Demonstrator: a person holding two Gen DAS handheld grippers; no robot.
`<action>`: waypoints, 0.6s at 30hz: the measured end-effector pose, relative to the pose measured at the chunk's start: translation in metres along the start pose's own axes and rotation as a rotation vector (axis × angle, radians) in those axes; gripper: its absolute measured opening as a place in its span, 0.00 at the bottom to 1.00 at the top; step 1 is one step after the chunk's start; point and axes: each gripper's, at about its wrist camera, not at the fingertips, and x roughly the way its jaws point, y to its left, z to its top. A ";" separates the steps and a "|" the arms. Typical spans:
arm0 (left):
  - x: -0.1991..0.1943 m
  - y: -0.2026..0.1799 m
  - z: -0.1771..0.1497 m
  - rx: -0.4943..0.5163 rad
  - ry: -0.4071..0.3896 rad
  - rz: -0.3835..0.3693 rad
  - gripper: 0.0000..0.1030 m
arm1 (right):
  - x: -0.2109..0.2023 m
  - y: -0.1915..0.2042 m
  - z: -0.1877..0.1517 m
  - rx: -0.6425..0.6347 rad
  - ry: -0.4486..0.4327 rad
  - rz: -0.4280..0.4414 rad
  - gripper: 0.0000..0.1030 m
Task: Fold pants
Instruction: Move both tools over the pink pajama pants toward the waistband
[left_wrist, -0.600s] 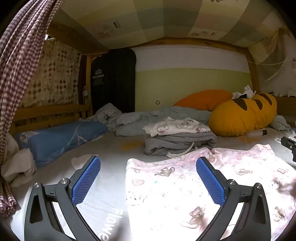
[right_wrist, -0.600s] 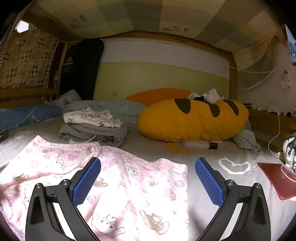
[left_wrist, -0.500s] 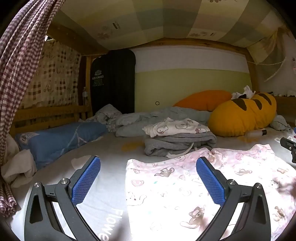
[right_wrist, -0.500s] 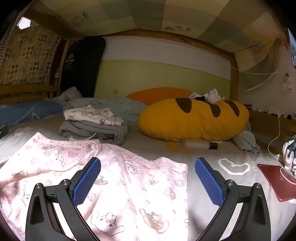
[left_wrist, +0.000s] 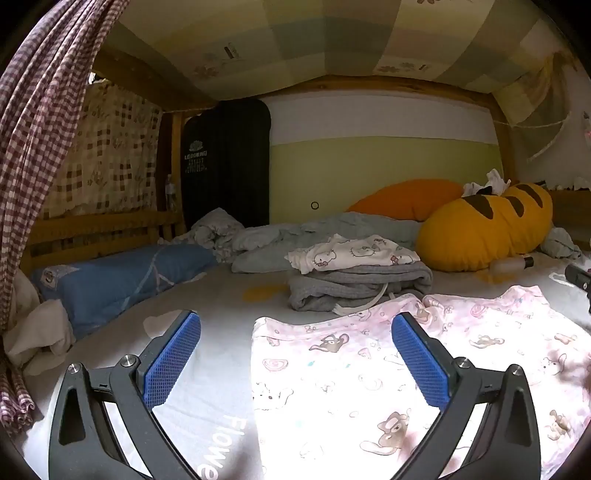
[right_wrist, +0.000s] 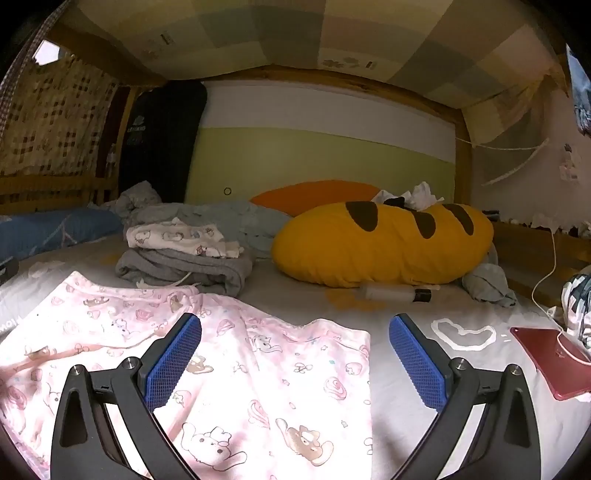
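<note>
Pale pink pants (left_wrist: 369, 373) printed with cartoon animals lie spread flat on the bed, and they show in the right wrist view too (right_wrist: 258, 369). My left gripper (left_wrist: 295, 360) hovers open over their left edge, its right finger above the cloth and its left finger above the bare sheet. My right gripper (right_wrist: 294, 360) is open above the pants' right edge, with its left finger over the fabric. Neither gripper holds anything. The other gripper's tip (left_wrist: 578, 278) peeks in at the right rim of the left wrist view.
A stack of folded clothes (left_wrist: 358, 280) sits just behind the pants. A yellow bread-shaped pillow (right_wrist: 384, 243), an orange pillow (left_wrist: 406, 197) and a clear bottle (right_wrist: 395, 293) lie farther back. A blue pillow (left_wrist: 118, 277) lies left, a red tablet (right_wrist: 550, 360) with cable right.
The right wrist view has tipped slightly downward and shifted a little; the pants lie as before. The left gripper has stayed put. Both grippers remain wide open.
</note>
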 end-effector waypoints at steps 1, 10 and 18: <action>0.001 -0.002 -0.001 0.005 0.001 0.004 1.00 | -0.001 -0.002 0.000 0.008 -0.009 0.002 0.99; 0.003 0.004 -0.002 -0.019 0.005 0.001 1.00 | -0.013 -0.010 0.003 0.034 -0.131 -0.059 0.99; -0.003 0.003 -0.005 0.007 -0.002 0.001 1.00 | 0.004 -0.028 0.002 0.111 -0.046 -0.097 0.99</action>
